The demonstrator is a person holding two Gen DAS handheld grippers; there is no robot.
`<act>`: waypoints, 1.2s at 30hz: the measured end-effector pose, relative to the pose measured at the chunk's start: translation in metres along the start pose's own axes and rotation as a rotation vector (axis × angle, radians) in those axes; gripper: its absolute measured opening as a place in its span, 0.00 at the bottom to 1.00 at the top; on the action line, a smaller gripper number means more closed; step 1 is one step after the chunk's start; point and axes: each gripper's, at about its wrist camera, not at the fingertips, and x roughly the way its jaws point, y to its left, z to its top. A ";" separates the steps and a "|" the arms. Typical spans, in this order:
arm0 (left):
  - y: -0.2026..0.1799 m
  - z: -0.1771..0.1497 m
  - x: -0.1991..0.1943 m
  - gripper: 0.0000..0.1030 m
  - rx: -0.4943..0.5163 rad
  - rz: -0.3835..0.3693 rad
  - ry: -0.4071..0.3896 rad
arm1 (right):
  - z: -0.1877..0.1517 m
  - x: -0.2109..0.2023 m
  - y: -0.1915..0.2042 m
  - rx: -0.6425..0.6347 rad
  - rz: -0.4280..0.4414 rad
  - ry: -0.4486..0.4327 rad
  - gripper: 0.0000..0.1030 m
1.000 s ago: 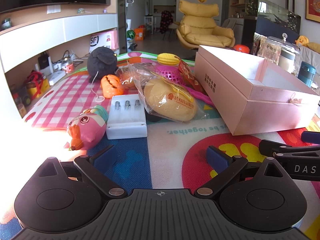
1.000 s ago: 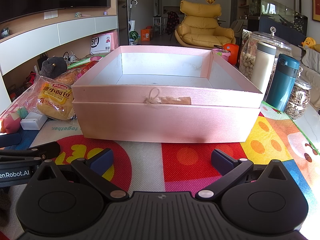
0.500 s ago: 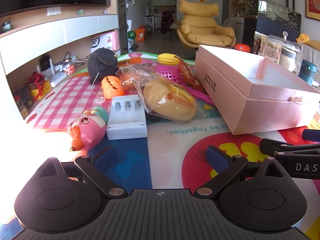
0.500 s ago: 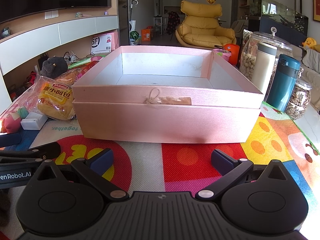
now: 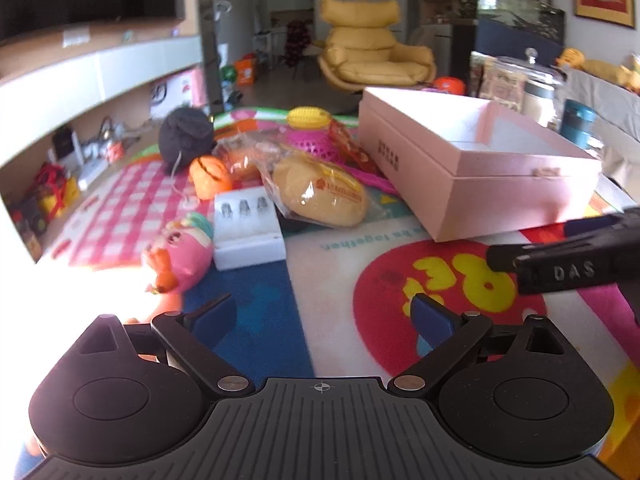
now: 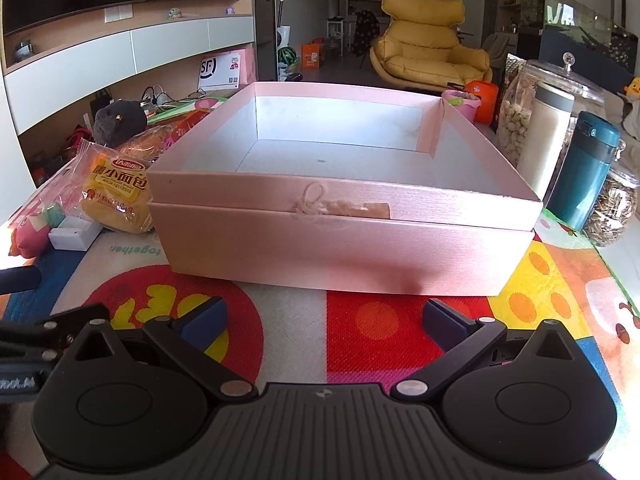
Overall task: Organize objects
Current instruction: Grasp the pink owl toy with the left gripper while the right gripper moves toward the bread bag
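While the pink box (image 6: pixel 344 236) sits empty on the mat, the left gripper (image 5: pixel 320 312), jaws spread and holding nothing, has just edged toward the clutter beside it. The right gripper (image 6: pixel 324 316) waits released before the box. Nearest: bagged bread (image 5: pixel 324 196), white case (image 5: pixel 248 232), pink toy (image 5: pixel 180 256).

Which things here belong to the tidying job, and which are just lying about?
Part of the job:
pink box
bagged bread
pink fish toy
white battery charger
black plush toy
orange toy

Just lying about:
teal flask
white flask
seed jar
yellow armchair
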 end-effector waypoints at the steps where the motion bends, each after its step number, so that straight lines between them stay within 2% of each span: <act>1: 0.004 0.001 -0.006 0.96 0.013 0.004 -0.016 | -0.001 0.000 0.000 -0.012 0.007 -0.002 1.00; 4: 0.026 0.009 -0.011 0.96 0.016 0.009 -0.034 | -0.003 -0.002 0.003 -0.083 0.022 -0.043 1.00; 8: 0.055 0.022 0.004 0.96 0.007 0.055 -0.003 | -0.003 -0.003 0.005 -0.106 0.020 -0.065 1.00; 10: 0.068 0.028 0.014 0.96 -0.013 0.050 0.023 | -0.001 -0.003 0.005 -0.101 0.020 -0.061 1.00; 11: 0.073 0.030 0.018 0.96 -0.032 0.044 0.035 | -0.001 -0.003 0.004 -0.089 0.026 -0.057 1.00; 13: 0.083 0.033 0.026 0.95 -0.066 0.028 0.046 | 0.001 0.000 -0.002 -0.020 0.098 -0.017 1.00; 15: 0.090 0.033 0.030 0.94 -0.086 0.022 0.043 | 0.005 -0.002 -0.005 0.029 0.119 -0.004 1.00; 17: 0.096 0.033 0.033 0.84 -0.099 0.013 0.039 | 0.008 -0.002 -0.006 0.066 0.121 0.017 1.00; 20: 0.103 0.030 0.035 0.80 -0.131 -0.018 0.026 | 0.010 0.000 0.000 0.076 0.086 0.044 1.00; 22: 0.105 0.030 0.036 0.75 -0.147 -0.037 0.019 | 0.011 0.002 0.010 0.066 0.024 0.066 1.00; 24: 0.107 0.029 0.035 0.68 -0.164 -0.062 0.011 | 0.010 0.005 0.024 0.039 -0.050 0.079 1.00; 26: 0.110 0.028 0.034 0.52 -0.178 -0.080 -0.005 | 0.010 0.004 0.027 0.090 -0.085 0.091 1.00; 33: 0.113 0.018 0.023 0.49 -0.158 -0.122 -0.024 | 0.009 0.003 0.028 0.091 -0.096 0.089 1.00; 36: 0.109 0.010 0.006 0.48 -0.139 -0.205 0.000 | 0.010 0.002 0.030 0.082 -0.098 0.088 1.00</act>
